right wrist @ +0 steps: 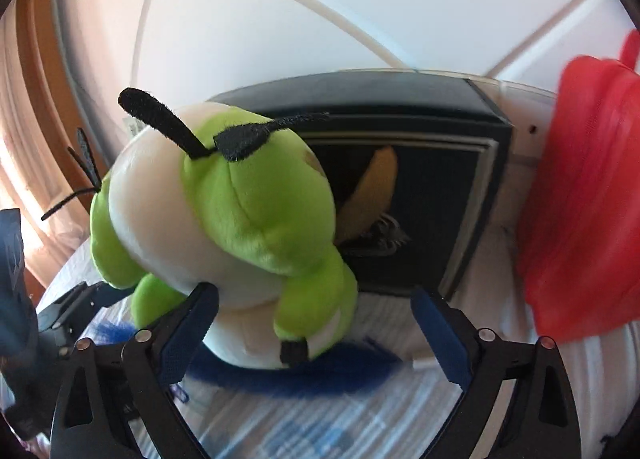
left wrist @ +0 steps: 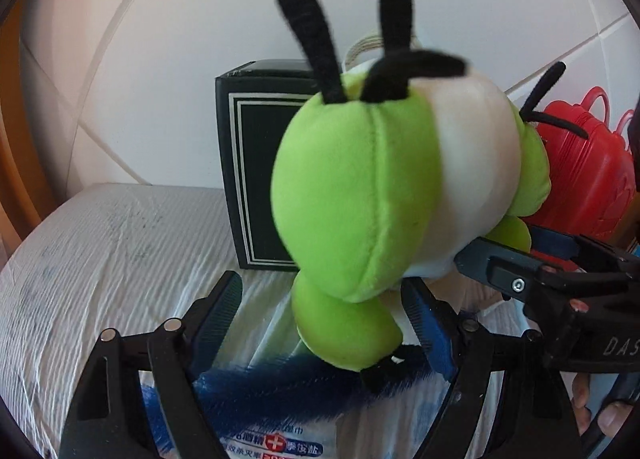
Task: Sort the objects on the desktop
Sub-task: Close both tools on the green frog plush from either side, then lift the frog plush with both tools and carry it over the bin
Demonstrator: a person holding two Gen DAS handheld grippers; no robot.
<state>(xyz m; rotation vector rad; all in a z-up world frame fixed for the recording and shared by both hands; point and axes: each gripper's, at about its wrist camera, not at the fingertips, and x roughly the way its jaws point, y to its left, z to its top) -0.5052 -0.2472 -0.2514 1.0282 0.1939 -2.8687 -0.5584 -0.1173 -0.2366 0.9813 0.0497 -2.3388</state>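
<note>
Count: 1 plush (left wrist: 360,187), green and white. 1 dark box (left wrist: 256,163). 1 red case (left wrist: 584,167). 1 wipes pack (left wrist: 276,447), label partly hidden. 2 grippers: left (left wrist: 320,323), right (right wrist: 316,323).

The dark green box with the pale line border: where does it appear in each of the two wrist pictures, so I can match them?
Left wrist view: the dark green box stands left of centre, half hidden behind the green and white plush toy.
Right wrist view: the box sits right of centre, behind and to the right of the toy.
Shared landmark: the red plastic case, at the right edge in both.
</note>
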